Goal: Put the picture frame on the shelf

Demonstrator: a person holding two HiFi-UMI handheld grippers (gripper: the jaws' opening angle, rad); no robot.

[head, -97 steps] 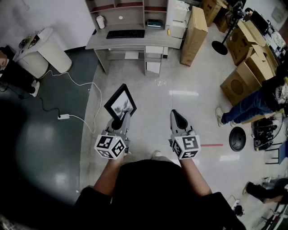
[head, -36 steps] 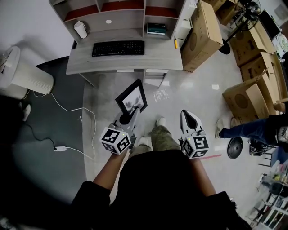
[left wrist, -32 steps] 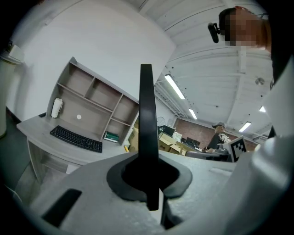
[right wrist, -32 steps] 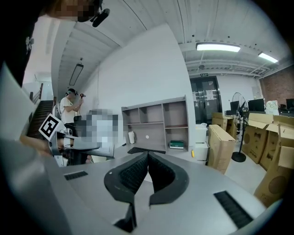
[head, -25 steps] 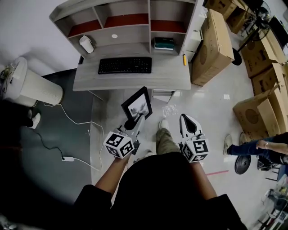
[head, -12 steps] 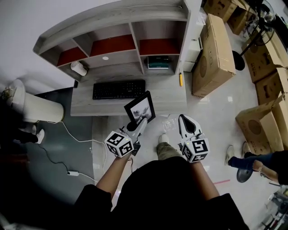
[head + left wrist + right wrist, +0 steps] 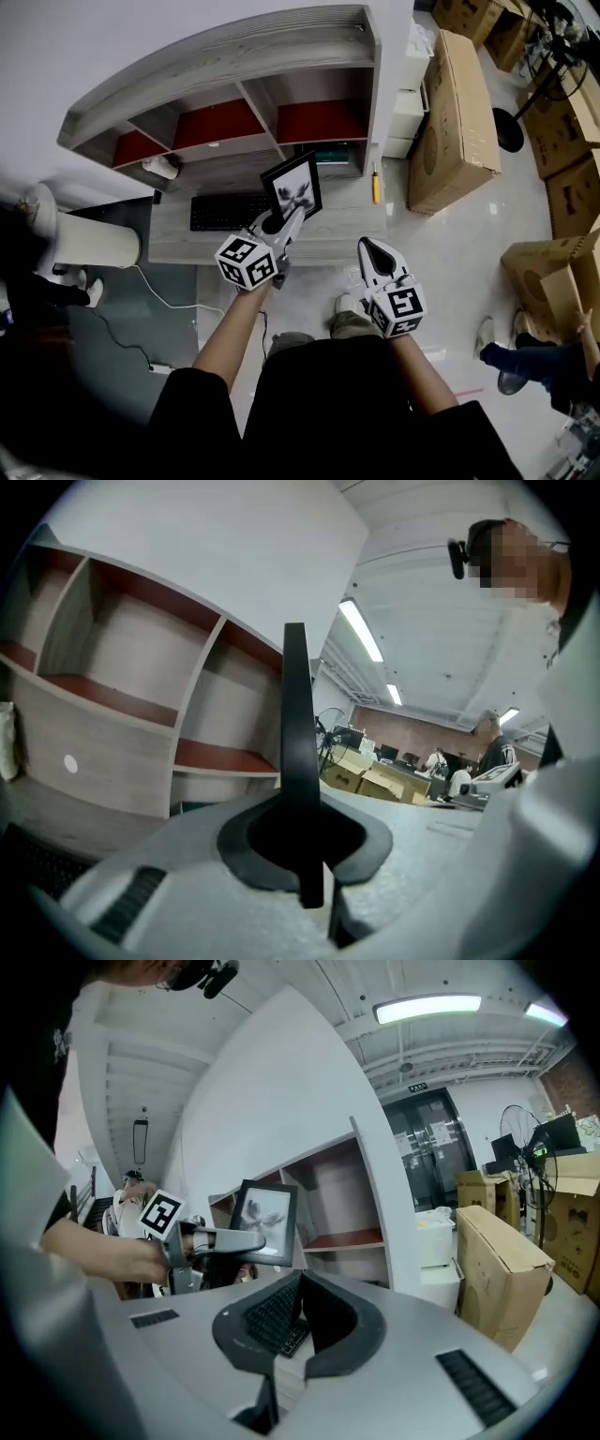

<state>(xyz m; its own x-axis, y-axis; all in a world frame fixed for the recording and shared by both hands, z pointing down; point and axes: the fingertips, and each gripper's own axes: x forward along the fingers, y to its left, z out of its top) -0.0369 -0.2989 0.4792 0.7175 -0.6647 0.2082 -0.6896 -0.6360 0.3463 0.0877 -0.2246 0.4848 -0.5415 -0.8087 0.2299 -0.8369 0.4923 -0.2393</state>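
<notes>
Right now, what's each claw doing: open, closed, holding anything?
Left claw: closed on the picture frame.
Right claw: closed, empty.

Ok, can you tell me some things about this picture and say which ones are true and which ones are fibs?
1. The left claw is squeezing the picture frame. True.
2. The picture frame is standing on the shelf. False: the left claw holds it up in the air in front of the shelf.
3. The right claw is holding the keyboard. False: it is shut with nothing in it, and the keyboard lies on the desk.
4. A big cardboard box stands on the floor beside the desk. True.
</notes>
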